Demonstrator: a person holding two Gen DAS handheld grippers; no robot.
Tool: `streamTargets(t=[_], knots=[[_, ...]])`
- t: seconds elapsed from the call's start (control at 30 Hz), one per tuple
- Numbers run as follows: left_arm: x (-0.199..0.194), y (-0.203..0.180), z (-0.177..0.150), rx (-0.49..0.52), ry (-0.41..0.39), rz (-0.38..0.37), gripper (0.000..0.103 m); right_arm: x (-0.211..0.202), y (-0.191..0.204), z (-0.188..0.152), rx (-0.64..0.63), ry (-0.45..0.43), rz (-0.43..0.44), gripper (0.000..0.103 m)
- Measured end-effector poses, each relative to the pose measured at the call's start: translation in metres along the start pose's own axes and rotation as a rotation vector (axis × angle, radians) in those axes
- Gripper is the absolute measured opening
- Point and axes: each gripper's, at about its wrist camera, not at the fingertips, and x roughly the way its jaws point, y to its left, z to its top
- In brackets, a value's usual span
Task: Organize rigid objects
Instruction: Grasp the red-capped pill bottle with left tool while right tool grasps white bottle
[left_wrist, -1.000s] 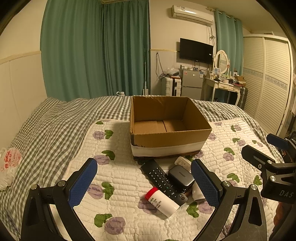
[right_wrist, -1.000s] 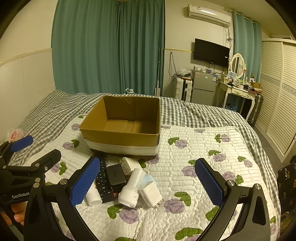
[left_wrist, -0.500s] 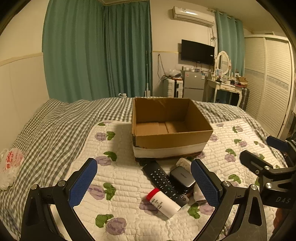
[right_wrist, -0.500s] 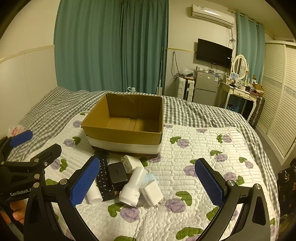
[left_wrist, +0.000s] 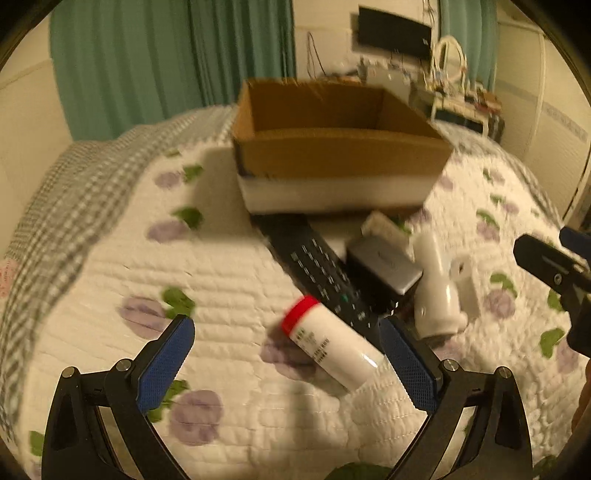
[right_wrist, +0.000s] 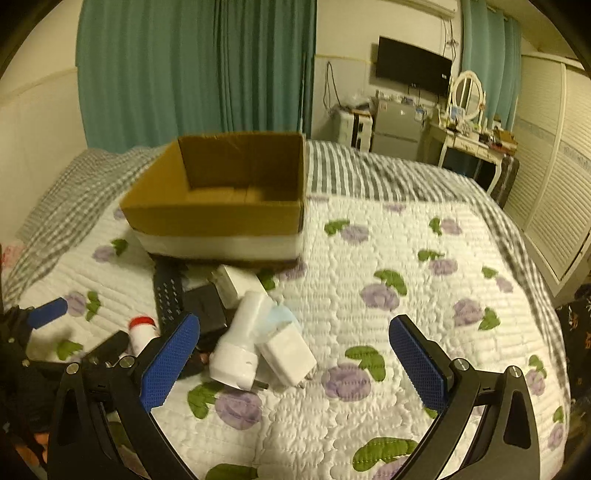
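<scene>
Hovering both grippers, jaws spread wide and empty, above the clutter.
We are seeing the bottle (left_wrist: 332, 341) lying low-centre between the left gripper (left_wrist: 286, 363) fingers; the box (left_wrist: 332, 147) sitting upper centre; the right gripper (right_wrist: 293, 363) facing the quilt (right_wrist: 424, 295).

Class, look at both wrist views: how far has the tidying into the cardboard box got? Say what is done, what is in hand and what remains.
Done: nothing that shows; the visible part of the cardboard box holds no item. In hand: nothing; the left gripper is open around the red-capped bottle, and the right gripper is open. Left: the bottle, black remote, grey case, white adapter and other white pieces on the quilt.
</scene>
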Motion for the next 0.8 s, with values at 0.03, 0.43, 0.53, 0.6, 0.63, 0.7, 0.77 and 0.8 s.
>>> streamTargets(t=[0.03,0.43,0.53,0.6,0.63,0.7,0.77,0.8], knots=[[0.006,-0.002,-0.001,-0.004,0.020,-0.015,0.100,0.005,0.000,-0.002,0.004,0.014,0.000,0.103],[0.040,-0.002,-0.007,-0.061,0.155,-0.148,0.048,0.028,0.016,-0.016,-0.058,0.080,0.016,0.103],[0.030,0.012,-0.004,-0.091,0.150,-0.148,0.041,0.030,0.022,-0.014,-0.062,0.095,0.039,0.099],[0.022,0.023,0.001,-0.092,0.129,-0.131,0.040,0.032,0.029,-0.013,-0.061,0.113,0.061,0.092],[0.017,0.028,0.003,-0.089,0.118,-0.119,0.039,0.035,0.033,-0.013,-0.061,0.127,0.073,0.092],[0.014,0.033,0.010,-0.076,0.104,-0.102,0.039,0.041,0.043,-0.015,-0.067,0.153,0.089,0.090],[0.010,0.035,0.015,-0.056,0.088,-0.088,0.039,0.048,0.051,-0.019,-0.068,0.186,0.104,0.087],[0.010,0.036,0.016,-0.048,0.085,-0.087,0.039,0.056,0.054,-0.022,-0.054,0.214,0.122,0.084]])
